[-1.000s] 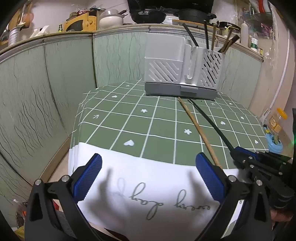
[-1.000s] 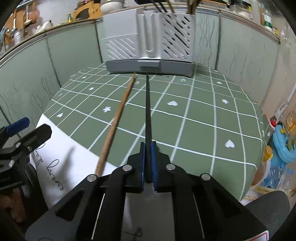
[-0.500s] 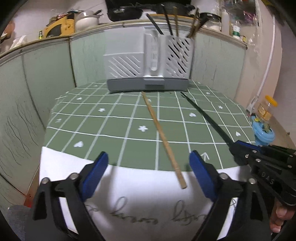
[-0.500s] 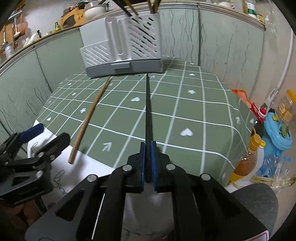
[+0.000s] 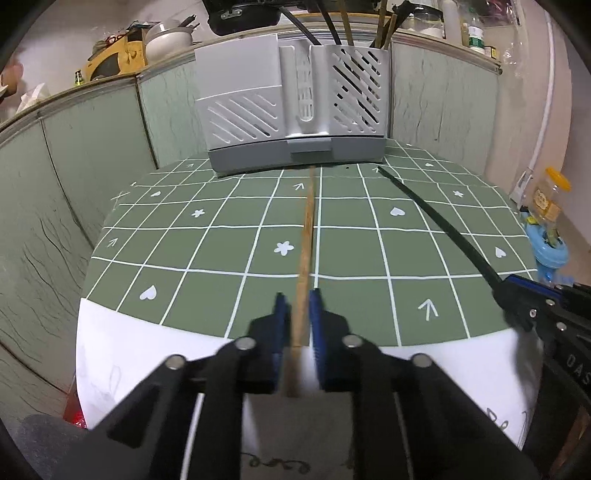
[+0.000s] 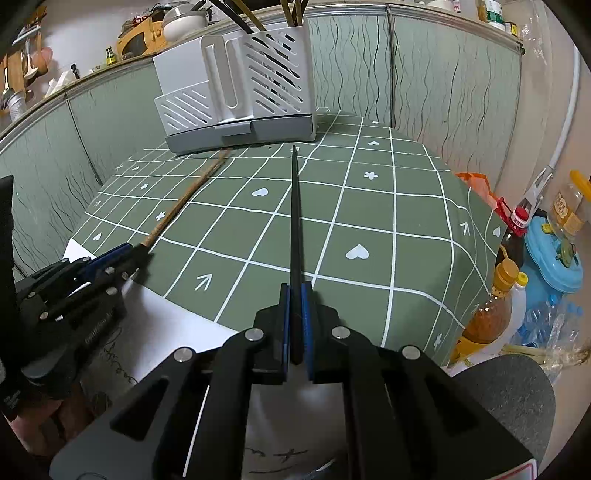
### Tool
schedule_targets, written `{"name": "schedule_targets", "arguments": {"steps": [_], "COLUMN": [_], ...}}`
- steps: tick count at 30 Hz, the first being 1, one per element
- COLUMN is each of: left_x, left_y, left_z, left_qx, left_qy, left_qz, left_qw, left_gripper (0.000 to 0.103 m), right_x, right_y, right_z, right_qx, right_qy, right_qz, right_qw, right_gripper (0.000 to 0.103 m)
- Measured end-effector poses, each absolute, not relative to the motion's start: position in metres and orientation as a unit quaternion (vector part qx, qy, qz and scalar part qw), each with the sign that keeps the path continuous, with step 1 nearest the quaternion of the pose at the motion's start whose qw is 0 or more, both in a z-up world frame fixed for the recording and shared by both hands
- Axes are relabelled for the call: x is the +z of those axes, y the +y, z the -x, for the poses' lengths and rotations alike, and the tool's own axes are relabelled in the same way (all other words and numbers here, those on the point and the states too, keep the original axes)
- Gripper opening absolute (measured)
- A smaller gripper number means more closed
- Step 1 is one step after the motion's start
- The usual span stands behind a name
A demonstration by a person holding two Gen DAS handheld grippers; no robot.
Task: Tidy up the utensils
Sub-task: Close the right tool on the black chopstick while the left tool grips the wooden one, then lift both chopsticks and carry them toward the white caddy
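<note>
— While the right gripper pinches the black chopstick by its near end, what is the left one doing?

— The left gripper has its fingers drawn in around the wooden chopstick, nearly pressed on it; whether they grip yet is hard to tell. That stick lies along the bench, its far tip by the foot of the grey holder.

— How should the step go?

— Probably close squarely on the wood near its end, lift level so the long tip doesn't drag on the cloth, then tip each stick upright over the slatted right compartment, where other chopsticks already stand. The two long sticks could cross if both move together.

— And the setting?

— A green checked cloth with white hearts and arrows covers the bench; green panels stand behind, a shelf with pots above, bottles on the floor at right.
</note>
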State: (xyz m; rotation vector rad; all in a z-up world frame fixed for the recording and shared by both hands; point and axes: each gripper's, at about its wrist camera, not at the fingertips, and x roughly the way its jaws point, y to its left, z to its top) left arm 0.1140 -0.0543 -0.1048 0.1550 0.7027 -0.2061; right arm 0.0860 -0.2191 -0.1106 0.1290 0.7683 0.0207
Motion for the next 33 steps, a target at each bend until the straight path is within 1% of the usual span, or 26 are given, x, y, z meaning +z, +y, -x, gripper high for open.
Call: {"name": "schedule_targets", "arguments": {"steps": [1, 8, 14, 23, 33], "left_x": [-0.104, -0.095, -0.072, -0.028, 0.016], "left_y": [-0.054, -0.043, -0.030, -0.016, -0.012], "left_z": [-0.114, -0.112, -0.105, -0.104, -0.109], "left_qx": [-0.102, -0.115, -0.123, -0.137, -0.150], "left_qy": [0.344, 0.353, 0.335, 0.301, 0.271], "left_qz": [-0.076, -0.054, -0.040, -0.021, -0.016], "left_qw": [0.930, 0.927, 0.933, 0.943, 0.951], "left_gripper": [0.008, 0.008, 0.008, 0.008, 0.008], "right_x": [-0.110, -0.104, -0.088, -0.045, 0.008], "right_y": [-0.218, -0.219, -0.221, -0.221, -0.231], "right_z": [-0.086, -0.083, -0.078, -0.078, -0.083], "right_qx": [0.010, 0.017, 0.025, 0.036, 0.035], "right_qy": [0.375, 0.370, 0.354, 0.322, 0.269], "right_qz": [-0.063, -0.065, -0.066, -0.061, -0.050], "right_qw": [0.925, 0.927, 0.933, 0.944, 0.961], "right_gripper": [0.006, 0.006, 0.006, 0.006, 0.006]}}
